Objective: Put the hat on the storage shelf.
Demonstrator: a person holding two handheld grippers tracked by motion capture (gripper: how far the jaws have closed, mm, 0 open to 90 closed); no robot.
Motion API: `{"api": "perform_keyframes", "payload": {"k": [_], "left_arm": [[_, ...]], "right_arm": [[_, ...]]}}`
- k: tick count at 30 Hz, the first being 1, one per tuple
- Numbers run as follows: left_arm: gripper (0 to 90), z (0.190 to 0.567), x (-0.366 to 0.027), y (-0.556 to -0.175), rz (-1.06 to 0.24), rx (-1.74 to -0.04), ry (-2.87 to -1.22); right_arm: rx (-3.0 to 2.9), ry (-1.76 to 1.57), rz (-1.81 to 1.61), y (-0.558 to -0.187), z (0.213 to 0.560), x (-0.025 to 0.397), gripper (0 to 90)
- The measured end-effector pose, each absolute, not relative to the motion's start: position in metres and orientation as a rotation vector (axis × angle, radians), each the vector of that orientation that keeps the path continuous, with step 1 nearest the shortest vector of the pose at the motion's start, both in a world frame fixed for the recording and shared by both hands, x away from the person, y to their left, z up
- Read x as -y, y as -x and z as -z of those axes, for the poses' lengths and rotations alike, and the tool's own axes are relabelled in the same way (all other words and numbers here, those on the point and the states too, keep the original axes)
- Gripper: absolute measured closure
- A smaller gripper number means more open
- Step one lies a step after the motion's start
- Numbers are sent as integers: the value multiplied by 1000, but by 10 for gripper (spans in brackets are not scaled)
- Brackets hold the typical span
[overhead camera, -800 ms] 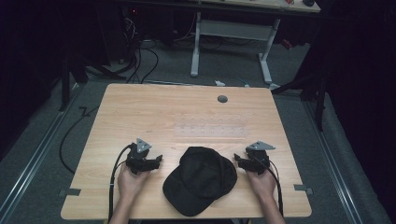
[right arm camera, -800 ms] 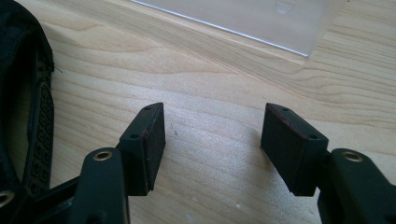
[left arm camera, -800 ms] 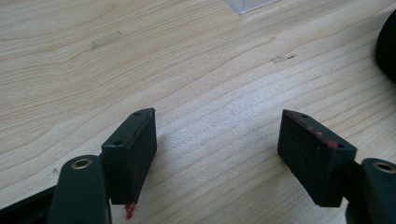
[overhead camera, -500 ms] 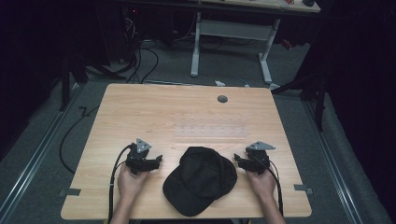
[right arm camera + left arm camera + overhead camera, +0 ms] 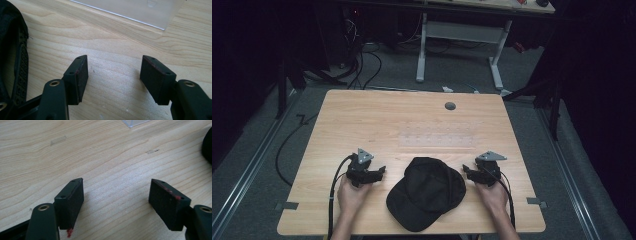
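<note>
A soft black fabric baseball cap (image 5: 427, 192) lies at the near edge of the pale wood-grain table (image 5: 377, 115), between the left gripper (image 5: 379, 172) and right gripper (image 5: 467, 172), both with jaws apart and empty; beyond sits a clear flat plastic sheet (image 5: 437, 135)

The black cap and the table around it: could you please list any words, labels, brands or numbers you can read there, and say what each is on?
None can be read.
Black cap: no logo or lettering visible; its adjuster strap carries only a moulded pattern.
Clear plastic sheet: faint marks, too blurred to read.
Wooden table: no print.
</note>
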State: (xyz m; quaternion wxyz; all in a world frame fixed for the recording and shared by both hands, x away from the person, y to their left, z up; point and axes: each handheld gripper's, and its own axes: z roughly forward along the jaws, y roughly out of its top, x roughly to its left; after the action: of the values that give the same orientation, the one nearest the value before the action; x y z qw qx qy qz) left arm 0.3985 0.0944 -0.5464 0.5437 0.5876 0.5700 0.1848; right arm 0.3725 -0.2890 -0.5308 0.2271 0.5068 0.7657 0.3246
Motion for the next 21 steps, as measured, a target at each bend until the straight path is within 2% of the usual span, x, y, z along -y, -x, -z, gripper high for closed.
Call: {"api": "perform_keyframes", "payload": {"k": [21], "left_arm": [[284,547,-94,-398,-447,-1355,-1395]], "right_arm": [[-2115,-1406,-1001,-355,518,295,452]]}}
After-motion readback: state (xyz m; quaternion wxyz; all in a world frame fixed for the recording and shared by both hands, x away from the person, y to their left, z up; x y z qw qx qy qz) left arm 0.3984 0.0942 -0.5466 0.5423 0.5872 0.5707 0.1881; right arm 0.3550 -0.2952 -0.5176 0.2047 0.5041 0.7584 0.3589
